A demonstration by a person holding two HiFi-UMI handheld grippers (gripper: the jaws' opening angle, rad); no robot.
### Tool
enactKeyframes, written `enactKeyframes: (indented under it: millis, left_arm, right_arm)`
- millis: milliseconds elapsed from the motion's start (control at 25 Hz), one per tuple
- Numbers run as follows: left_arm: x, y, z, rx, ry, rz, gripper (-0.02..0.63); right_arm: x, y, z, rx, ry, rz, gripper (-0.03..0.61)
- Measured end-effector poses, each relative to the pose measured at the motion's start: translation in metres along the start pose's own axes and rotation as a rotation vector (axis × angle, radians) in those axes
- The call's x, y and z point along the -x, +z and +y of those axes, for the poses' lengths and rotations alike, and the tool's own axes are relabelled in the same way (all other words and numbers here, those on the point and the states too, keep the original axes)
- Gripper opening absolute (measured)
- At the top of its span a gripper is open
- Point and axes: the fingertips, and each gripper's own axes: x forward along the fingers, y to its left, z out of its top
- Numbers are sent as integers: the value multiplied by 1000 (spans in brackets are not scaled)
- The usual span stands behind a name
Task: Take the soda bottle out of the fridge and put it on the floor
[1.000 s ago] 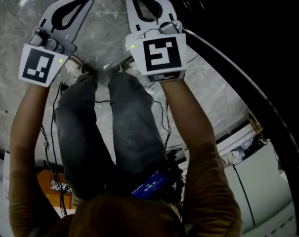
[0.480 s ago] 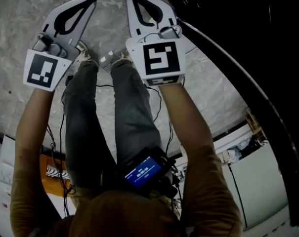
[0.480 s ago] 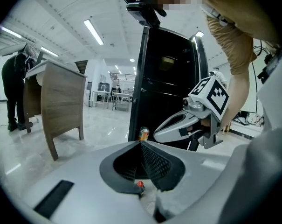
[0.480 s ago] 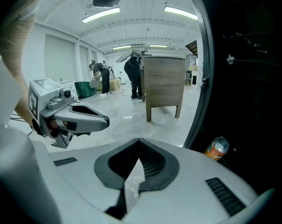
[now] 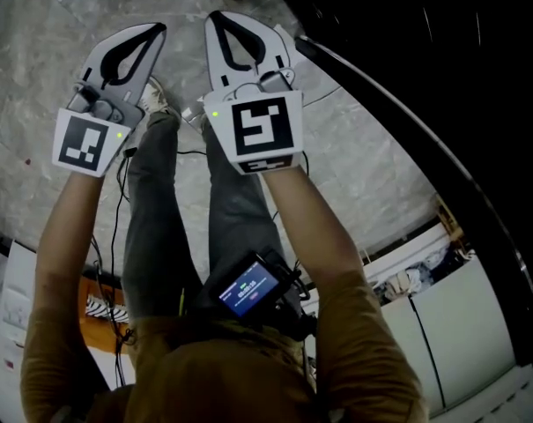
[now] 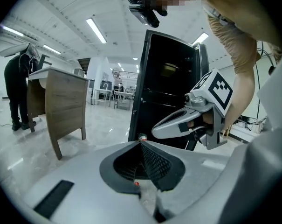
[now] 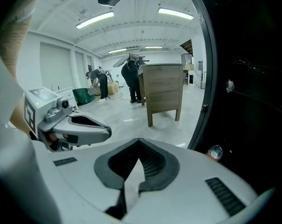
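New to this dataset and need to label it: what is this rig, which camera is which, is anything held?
There is no robot. A person holds a two-jaw gripper in each hand. The head view looks down from the person's head at the left gripper, the right gripper, the person's legs and the pale floor. The other two views come from a camera on each gripper, looking along its jaws. Both pairs of jaws are closed with nothing between them. The soda bottle stands on the floor beside the black fridge.
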Motion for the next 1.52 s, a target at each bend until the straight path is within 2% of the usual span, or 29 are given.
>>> enactKeyframes:
  millis: [400, 600, 840, 960, 1160, 1360, 1520]
  left_arm:
    - [21, 44, -7, 32, 12, -13, 2]
    - [35, 88, -5, 47, 47, -38, 1]
    - [54, 145, -15, 12, 76, -43, 0]
    - [61, 171, -22, 25, 96, -41, 0]
    - [58, 199, -35, 27, 70, -25, 2]
    - [66, 245, -52, -36, 36, -13, 2]
    - [80, 283, -66, -57, 37, -35, 0]
  right_arm:
    - [30, 25, -2, -52, -49, -3, 0]
    - [48, 51, -3, -71, -63, -16, 0]
    - [79, 101, 2, -75, -79, -80, 0]
    - [92, 115, 6, -87, -76, -70, 0]
    - [112, 142, -5, -118, -100, -85, 0]
    - [155, 180, -15, -134, -129, -135, 0]
    - [193, 204, -9, -138, -144, -151, 0]
